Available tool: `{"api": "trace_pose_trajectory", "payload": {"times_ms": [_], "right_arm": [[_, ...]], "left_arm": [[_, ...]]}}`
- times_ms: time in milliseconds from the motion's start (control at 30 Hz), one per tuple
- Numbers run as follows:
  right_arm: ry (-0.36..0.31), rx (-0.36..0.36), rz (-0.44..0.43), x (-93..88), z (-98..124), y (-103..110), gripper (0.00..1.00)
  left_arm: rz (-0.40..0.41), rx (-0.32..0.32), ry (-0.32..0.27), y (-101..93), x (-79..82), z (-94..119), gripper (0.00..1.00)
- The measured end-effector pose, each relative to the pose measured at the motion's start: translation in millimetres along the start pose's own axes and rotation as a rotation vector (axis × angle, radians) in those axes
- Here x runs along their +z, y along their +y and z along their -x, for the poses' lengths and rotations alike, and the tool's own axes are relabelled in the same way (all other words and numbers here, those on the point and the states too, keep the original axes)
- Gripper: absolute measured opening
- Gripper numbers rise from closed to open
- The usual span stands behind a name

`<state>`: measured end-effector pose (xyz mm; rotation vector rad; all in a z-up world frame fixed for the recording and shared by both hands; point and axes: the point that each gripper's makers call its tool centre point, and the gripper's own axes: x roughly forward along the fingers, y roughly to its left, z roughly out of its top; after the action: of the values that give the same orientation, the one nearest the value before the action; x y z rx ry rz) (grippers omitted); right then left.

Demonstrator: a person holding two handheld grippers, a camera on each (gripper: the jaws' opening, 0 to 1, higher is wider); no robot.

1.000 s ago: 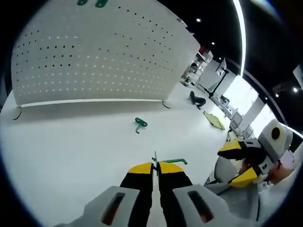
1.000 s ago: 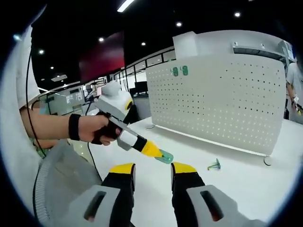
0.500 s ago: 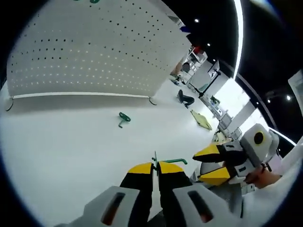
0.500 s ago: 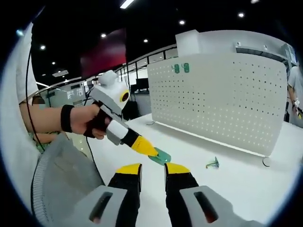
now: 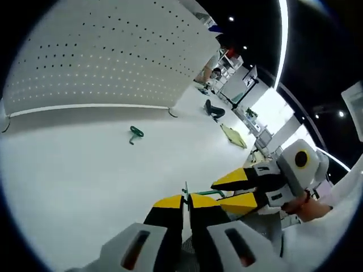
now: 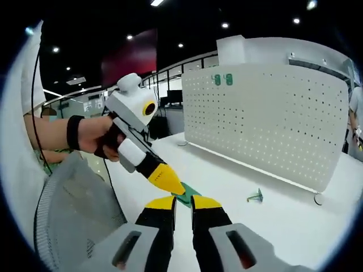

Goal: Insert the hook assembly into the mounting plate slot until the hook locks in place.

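two grippers meet over the green hook piece (image 5: 205, 193): your left gripper (image 5: 186, 199) is clamped on it, your right gripper (image 6: 182, 202) has jaws nearly together around it. square the grip before carrying it far to the pegboard (image 6: 272, 119); a spare hook (image 5: 135, 134) lies on the table (image 5: 85, 170).

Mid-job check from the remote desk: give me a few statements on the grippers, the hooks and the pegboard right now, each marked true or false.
1. The left gripper is shut on a green hook. True.
2. A second green hook piece hangs on the pegboard. False: it lies on the white table, in front of the board.
3. The right gripper has its jaws close around the green part that the left one holds out. True.
4. The pegboard lies flat. False: it stands upright.
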<state>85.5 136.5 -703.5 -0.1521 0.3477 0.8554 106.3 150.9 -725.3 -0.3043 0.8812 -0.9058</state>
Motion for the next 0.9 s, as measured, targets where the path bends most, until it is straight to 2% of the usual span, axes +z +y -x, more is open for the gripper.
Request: {"api": "trace_pose_trajectory", "payload": {"times_ms": [200,333,367,633,767,833,900], "right_arm": [[0.018,0.013,0.034,-0.3,0,3,0.07],[0.035,0.027,0.088,-1.8,-2,6,0.07],[0.04,0.031,0.089,-2.7,-2,7,0.07],[0.085,0.056,0.231,-8.3,-3,16,0.05],[0.134,0.063,0.317,-15.0,-5,18,0.05],[0.148,0.073,0.326,-18.7,-6,21,0.05],[0.095,0.054,0.289,-8.8,-6,20,0.04]], "left_arm": [[0.006,-0.014,0.028,-4.0,-5.0,-2,0.03],[0.011,-0.015,0.042,-4.0,-6.3,-1,0.03],[0.018,-0.016,0.06,-3.7,-8.5,-1,0.03],[0.05,-0.022,0.124,-3.1,-17.5,0,0.03],[0.103,-0.051,0.161,-4.7,-21.6,1,0.03],[0.096,-0.05,0.174,-5.0,-24.0,1,0.03],[0.093,-0.043,0.179,-4.8,-25.6,1,0.03]]}}
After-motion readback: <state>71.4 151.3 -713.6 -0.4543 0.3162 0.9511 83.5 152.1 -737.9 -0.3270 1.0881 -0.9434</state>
